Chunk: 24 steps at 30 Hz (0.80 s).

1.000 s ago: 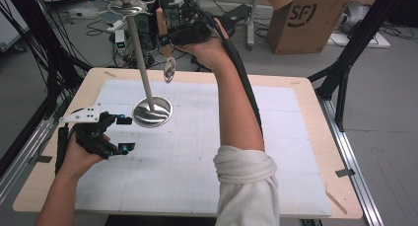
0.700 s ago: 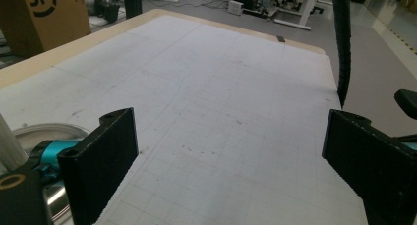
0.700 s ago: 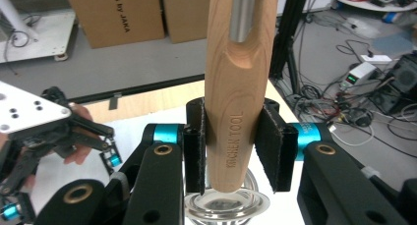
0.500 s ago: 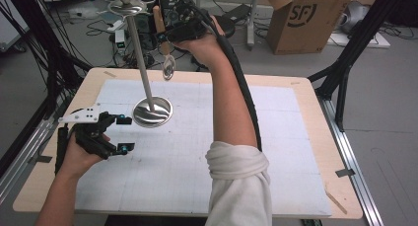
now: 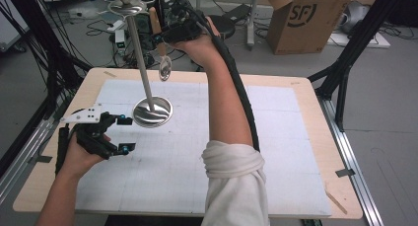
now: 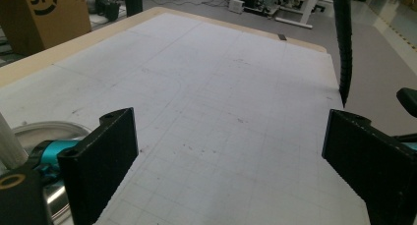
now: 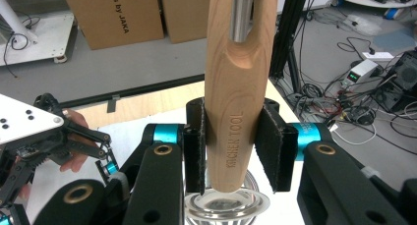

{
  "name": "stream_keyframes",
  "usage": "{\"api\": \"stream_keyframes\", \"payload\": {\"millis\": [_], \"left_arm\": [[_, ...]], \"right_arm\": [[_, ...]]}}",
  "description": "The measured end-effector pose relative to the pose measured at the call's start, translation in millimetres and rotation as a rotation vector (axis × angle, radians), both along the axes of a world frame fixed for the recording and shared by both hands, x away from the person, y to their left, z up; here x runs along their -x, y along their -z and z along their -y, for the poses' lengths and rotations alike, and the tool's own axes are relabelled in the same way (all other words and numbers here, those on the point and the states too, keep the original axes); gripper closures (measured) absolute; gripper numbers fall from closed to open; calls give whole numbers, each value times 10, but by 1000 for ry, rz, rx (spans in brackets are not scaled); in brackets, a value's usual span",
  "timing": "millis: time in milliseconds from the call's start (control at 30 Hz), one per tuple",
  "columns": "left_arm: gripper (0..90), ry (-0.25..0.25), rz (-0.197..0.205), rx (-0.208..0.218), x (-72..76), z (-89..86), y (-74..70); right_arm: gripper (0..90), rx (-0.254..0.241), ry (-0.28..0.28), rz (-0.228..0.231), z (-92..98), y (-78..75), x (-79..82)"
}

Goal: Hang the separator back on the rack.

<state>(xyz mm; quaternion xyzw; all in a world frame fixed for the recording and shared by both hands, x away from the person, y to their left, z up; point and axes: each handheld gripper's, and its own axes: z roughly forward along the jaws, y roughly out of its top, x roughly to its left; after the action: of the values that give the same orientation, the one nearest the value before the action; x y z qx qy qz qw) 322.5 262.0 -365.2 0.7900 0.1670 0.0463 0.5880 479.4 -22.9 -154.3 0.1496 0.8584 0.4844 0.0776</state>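
Note:
A spoon with a wooden handle (image 7: pixel 240 92) marked KITCHEN TOOL sits between the pads of my right gripper (image 7: pixel 231 151), which is shut on it. In the high view that gripper (image 5: pixel 165 38) is raised over the table's far edge. The spoon's metal bowl (image 5: pixel 165 68) hangs below it, beside the pole of a metal stand (image 5: pixel 153 111). A shiny round disc (image 7: pixel 226 208) shows just past the handle's end. My left gripper (image 5: pixel 123 134) rests at the table's left by the stand's base (image 6: pixel 34 131), open and with nothing in it (image 6: pixel 231 151).
A white gridded mat (image 5: pixel 197 152) covers the wooden table (image 5: pixel 305 102). Cardboard boxes (image 5: pixel 305 16) and cables lie on the floor beyond the far edge. Black frame legs (image 5: pixel 345 73) stand at the right. The right gripper's cable (image 5: pixel 244 102) runs along the forearm.
The right hand with the spoon has drifted slightly left and away, closer to the stand's top. The left gripper has stayed put.

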Motion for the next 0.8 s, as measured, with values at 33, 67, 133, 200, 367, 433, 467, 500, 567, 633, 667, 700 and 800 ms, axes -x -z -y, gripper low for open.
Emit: {"api": "stream_keyframes", "payload": {"millis": [33, 67, 133, 200, 367, 433, 467, 500, 567, 633, 667, 700, 800], "left_arm": [[73, 0, 2, 1, 0, -2, -1], [73, -2, 1, 2, 0, -5, -2], [73, -1, 0, 6, -3, -9, -1], [73, -3, 0, 5, -5, -10, 1], [73, 1, -1, 5, -5, -10, 2], [73, 0, 0, 7, -3, -11, 1], [73, 0, 0, 6, -3, -12, 1], [73, -2, -2, 7, -1, -13, 1], [73, 0, -1, 5, -3, -17, 2], [73, 0, 0, 6, -5, -20, 4], [73, -1, -1, 6, -5, -20, 4], [73, -1, -4, 7, -6, -20, 6], [73, 1, -3, 5, -7, -20, 8]], "right_arm": [[666, -2, -2, 2, -5, -1, -6], [666, 0, 4, 3, -10, -1, -7], [666, 5, 2, 3, -26, -12, -14], [666, 7, -1, 5, -44, -25, -17], [666, 8, -13, 11, -115, -56, -8], [666, 13, -11, 11, -141, -39, -14], [666, 16, -14, 3, -150, -26, -20], [665, 20, -9, 0, -159, -14, -23], [665, 23, -10, -1, -172, -1, -30], [665, 25, -10, 0, -180, 2, -31], [664, 24, -11, 1, -181, 2, -32], [663, 24, -13, -1, -180, 3, -34], [663, 21, -19, -7, -176, 7, -38]]}}
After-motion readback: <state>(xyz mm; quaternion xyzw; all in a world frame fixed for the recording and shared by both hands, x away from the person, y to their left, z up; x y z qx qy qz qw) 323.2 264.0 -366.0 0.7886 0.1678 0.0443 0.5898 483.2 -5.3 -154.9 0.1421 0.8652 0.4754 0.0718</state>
